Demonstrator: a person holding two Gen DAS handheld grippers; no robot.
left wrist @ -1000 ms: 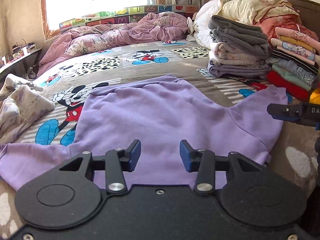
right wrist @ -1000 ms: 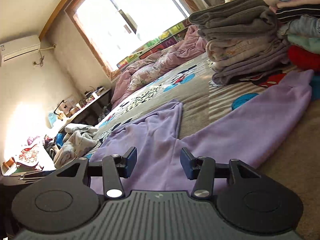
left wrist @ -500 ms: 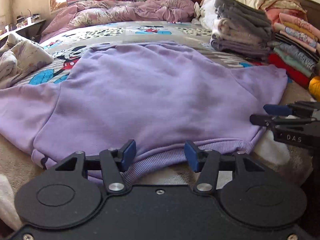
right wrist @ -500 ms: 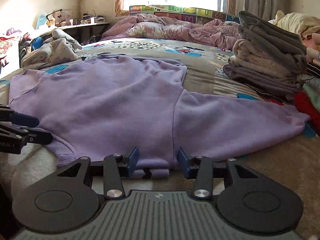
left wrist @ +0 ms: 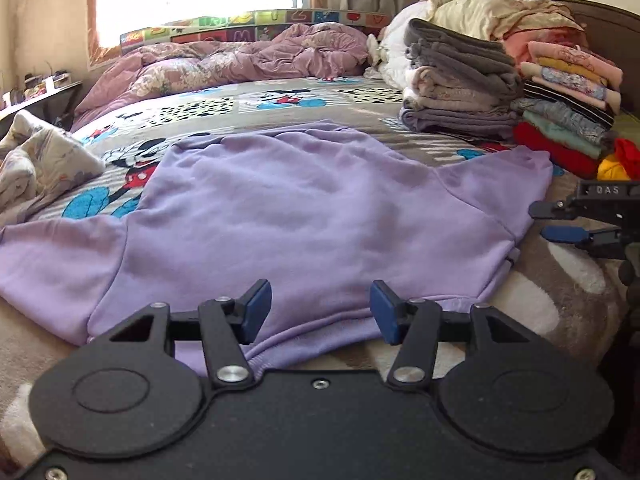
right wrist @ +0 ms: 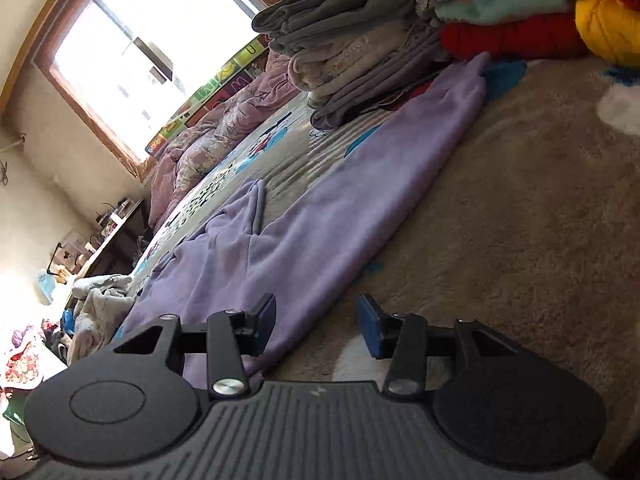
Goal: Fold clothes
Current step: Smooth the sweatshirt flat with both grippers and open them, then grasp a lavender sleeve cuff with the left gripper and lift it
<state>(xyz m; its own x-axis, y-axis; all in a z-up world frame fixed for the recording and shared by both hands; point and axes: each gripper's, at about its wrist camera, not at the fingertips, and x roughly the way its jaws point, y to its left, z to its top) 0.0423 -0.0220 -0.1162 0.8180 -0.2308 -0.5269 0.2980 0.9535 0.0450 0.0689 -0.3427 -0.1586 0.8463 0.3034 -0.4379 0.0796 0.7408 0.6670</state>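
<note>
Left gripper is held open just above the ribbed hem of the purple sweatshirt, which is spread flat on the bed ahead of it. Right gripper is also open, tilted, nothing clamped, at the sweatshirt's right edge below the sleeve. Folded clothes stack is seen far ahead-right.

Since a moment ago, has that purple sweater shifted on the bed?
No. The purple sweater lies spread flat with its right sleeve reaching toward the folded stack, as before.

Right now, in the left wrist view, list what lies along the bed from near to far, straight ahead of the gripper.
Open left gripper → spread-out lilac sweatshirt → grey Mickey Mouse cartoon bedsheet → crumpled mauve floral duvet → colourful alphabet panel below the window.
</note>
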